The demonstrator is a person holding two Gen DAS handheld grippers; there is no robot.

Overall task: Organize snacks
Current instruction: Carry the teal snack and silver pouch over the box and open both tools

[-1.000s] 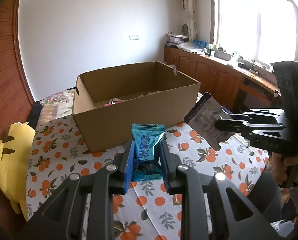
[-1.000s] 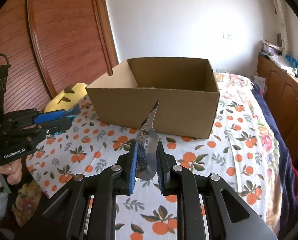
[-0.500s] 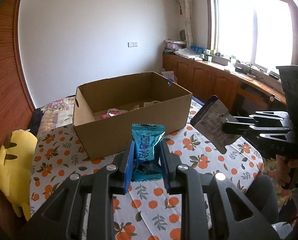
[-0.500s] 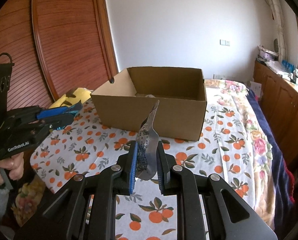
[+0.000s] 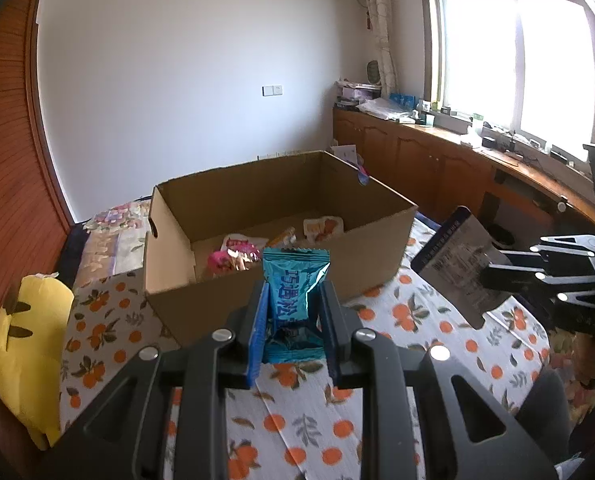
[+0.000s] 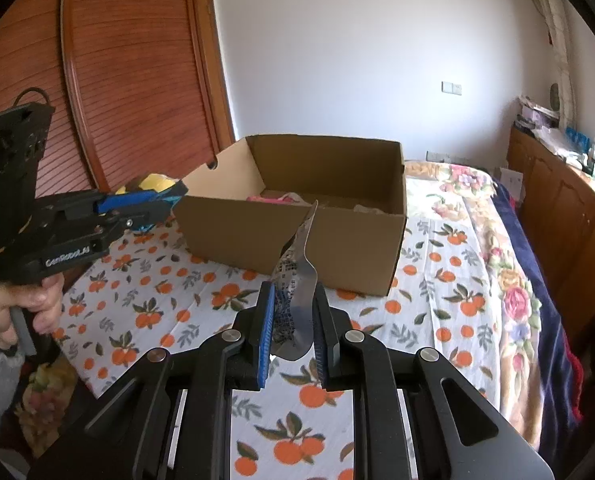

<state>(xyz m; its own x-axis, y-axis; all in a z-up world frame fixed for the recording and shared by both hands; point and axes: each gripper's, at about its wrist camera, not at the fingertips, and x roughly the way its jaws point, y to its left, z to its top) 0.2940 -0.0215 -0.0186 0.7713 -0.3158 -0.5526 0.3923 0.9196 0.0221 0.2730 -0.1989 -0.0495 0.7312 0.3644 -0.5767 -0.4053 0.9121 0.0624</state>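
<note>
While its blue-padded black jaws press in on both sides of a teal crinkle-edged snack packet (image 5: 295, 292) printed with blue characters, the left gripper (image 5: 293, 320) holds that packet upright in the air, in front of the near wall of the open brown cardboard box (image 5: 281, 280). The right gripper (image 6: 293, 324) is clamped on a thin silvery foil snack sachet (image 6: 297, 276) with dark printed text, seen edge-on in the right wrist view and standing up out of the jaws; in the left wrist view the same sachet shows its printed face, off to the right of the box. Inside the box lie a pink wrapped snack (image 5: 233, 254) and a pale packet with orange print (image 5: 323, 228). The box sits on a white cloth patterned with oranges (image 6: 201, 304). A yellow plush toy (image 5: 25, 344) lies at the cloth's left edge. A person's hand (image 6: 29, 304) grips the left gripper's handle
</note>
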